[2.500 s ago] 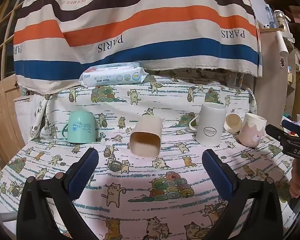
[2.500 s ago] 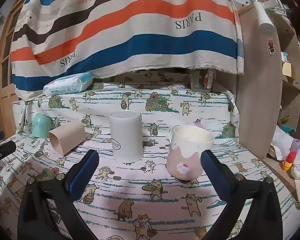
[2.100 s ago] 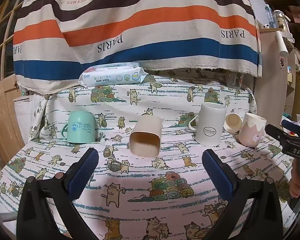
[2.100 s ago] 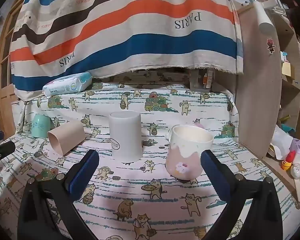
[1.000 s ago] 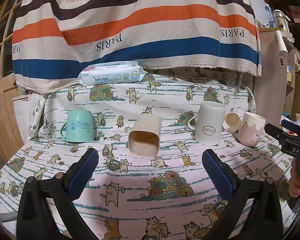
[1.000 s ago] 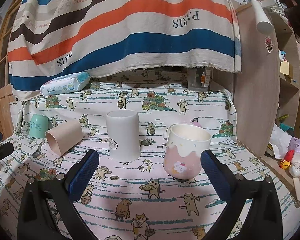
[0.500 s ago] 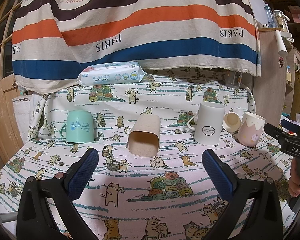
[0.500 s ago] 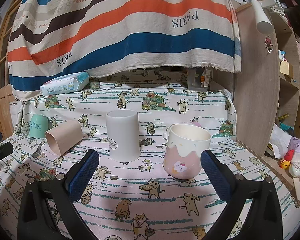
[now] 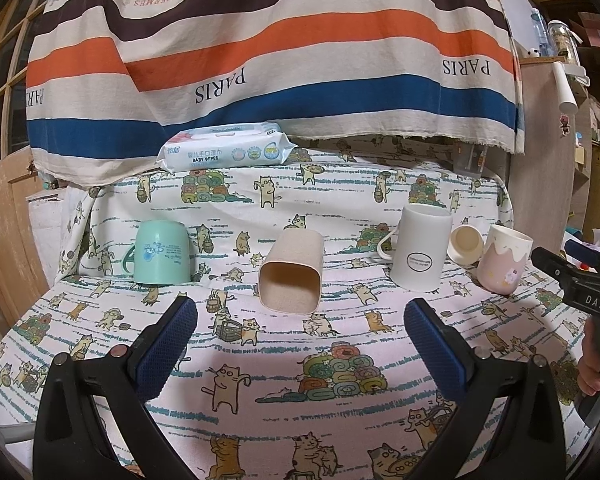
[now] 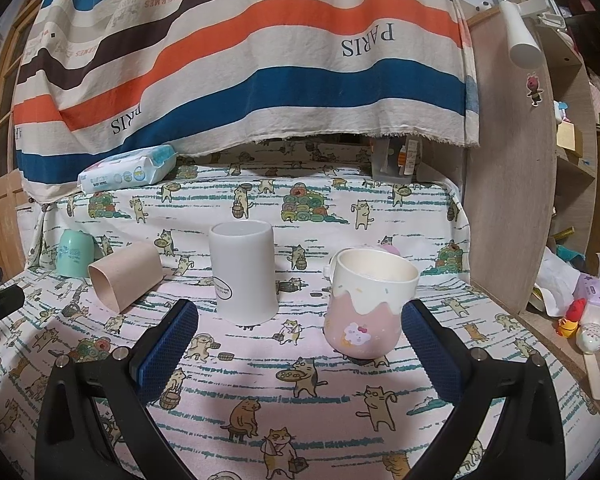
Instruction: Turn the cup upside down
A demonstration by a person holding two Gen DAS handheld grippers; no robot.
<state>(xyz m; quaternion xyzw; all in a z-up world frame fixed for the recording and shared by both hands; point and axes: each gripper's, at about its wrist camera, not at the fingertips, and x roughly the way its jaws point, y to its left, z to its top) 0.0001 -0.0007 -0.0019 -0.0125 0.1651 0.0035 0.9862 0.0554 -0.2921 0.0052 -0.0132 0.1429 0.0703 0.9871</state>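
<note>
— How do our fingers stand?

— We see both pairs spread wide, grasping nothing. Our left gripper [image 9: 300, 320] hovers over the cat-print cloth [image 9: 284, 384], and the beige cup [image 9: 291, 277] lies on its side just beyond its fingers, mouth toward us.

— And our right gripper [image 10: 299, 326]?

— Ahead of its right finger we see the pink cup [image 10: 369, 307] upright, close by. The white mug [image 10: 245, 273] stands beyond the left finger; past it to the left sits the green mug [image 10: 75, 253], upside down.
</note>
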